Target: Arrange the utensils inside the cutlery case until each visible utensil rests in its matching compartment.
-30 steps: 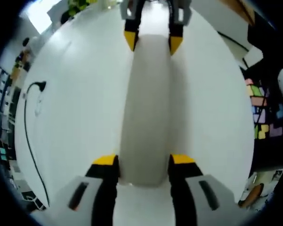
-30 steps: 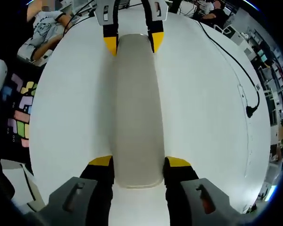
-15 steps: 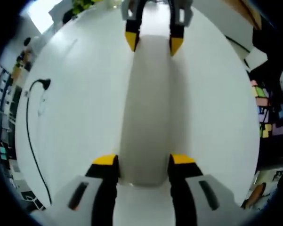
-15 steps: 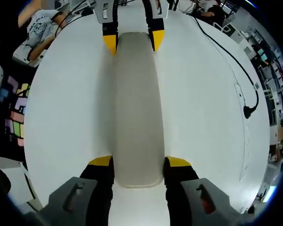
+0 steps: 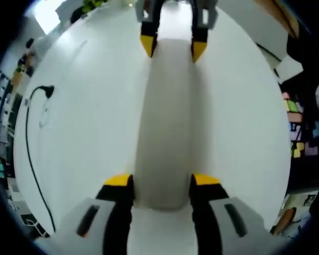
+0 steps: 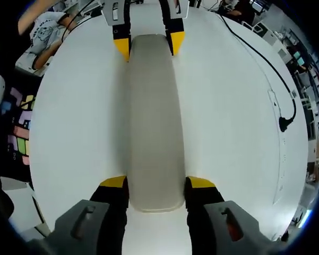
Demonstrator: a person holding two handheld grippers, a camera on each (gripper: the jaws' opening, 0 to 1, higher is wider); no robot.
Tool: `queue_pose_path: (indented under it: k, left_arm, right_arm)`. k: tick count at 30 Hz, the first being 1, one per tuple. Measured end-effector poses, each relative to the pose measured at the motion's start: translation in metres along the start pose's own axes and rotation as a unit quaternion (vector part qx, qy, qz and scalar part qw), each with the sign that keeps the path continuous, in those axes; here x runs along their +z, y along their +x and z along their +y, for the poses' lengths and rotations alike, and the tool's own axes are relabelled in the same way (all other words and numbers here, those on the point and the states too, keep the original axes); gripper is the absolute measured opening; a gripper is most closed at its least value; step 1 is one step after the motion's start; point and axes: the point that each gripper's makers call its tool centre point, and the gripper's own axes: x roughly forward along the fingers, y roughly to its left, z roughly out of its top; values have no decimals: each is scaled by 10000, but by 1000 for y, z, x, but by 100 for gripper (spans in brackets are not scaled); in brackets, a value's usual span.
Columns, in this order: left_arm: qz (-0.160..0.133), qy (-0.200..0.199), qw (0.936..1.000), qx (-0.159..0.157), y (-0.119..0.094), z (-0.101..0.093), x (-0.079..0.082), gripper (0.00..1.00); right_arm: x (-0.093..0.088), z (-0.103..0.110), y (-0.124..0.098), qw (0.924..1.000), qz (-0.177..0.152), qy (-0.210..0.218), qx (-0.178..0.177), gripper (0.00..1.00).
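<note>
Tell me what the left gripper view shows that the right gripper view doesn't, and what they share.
Left gripper view: the black cable's plug lies to the left of the case, coloured blocks sit off the table's right edge, and green leaves show at the far end.

Right gripper view: a person in a printed shirt sits beyond the table's left edge.

Both: the long closed cutlery case on the white table, held at one end by the left gripper and at the other by the right gripper. Its lid is on, so no utensils can be seen.
</note>
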Motion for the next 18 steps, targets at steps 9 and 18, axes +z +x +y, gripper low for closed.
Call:
queue_pose_path:
  k: [9,18]
  left_arm:
    - [67,-91,9999,-31,0,0,0,45]
    - [155,-226,9996,-84,1,-2,0,46]
  right_arm:
    - [0,-1,0,9997,208,125,18,45]
    - [-2,-2,-1,9988,400,223,-190,49]
